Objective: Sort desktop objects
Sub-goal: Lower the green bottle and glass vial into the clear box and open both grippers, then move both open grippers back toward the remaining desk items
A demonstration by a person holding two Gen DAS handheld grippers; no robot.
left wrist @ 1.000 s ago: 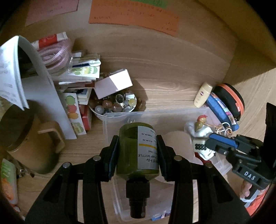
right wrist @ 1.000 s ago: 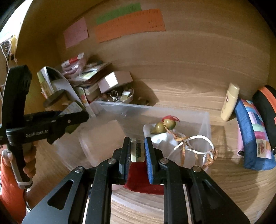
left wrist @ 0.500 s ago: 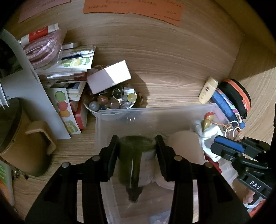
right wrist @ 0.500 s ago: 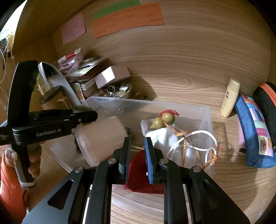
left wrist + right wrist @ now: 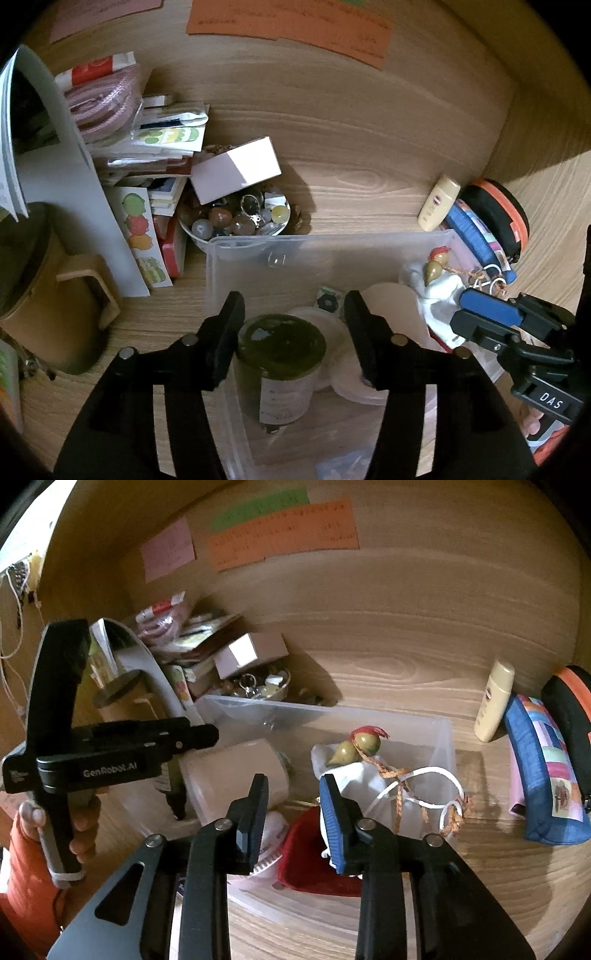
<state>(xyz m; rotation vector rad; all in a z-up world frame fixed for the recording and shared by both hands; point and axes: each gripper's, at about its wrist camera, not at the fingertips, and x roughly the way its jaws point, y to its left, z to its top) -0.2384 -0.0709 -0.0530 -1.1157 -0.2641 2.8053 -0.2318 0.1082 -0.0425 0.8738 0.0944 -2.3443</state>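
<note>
A: Wood-grain desk; clear bin (image 5: pixel 236 254) at centre. Where is the bottle?

B: Green bottle (image 5: pixel 280 365) lies inside it, between the opening jaws of the left gripper (image 5: pixel 295 343), unpressed. Right gripper (image 5: pixel 293 812), also opening, holds nothing.

A: Handling?

B: Probably rigid, smooth, fairly heavy; grip the labelled body.

Green bottle (image 5: pixel 280 369) label blurred, orange note (image 5: pixel 284 535) writing illegible

My left gripper (image 5: pixel 291 321) sat low in the frame's centre, angled downward, jaws opening. My right gripper (image 5: pixel 293 805) did likewise, its jaws parting too. At the lower left edge, my hand (image 5: pixel 79 830) gripped the left handle.
</note>
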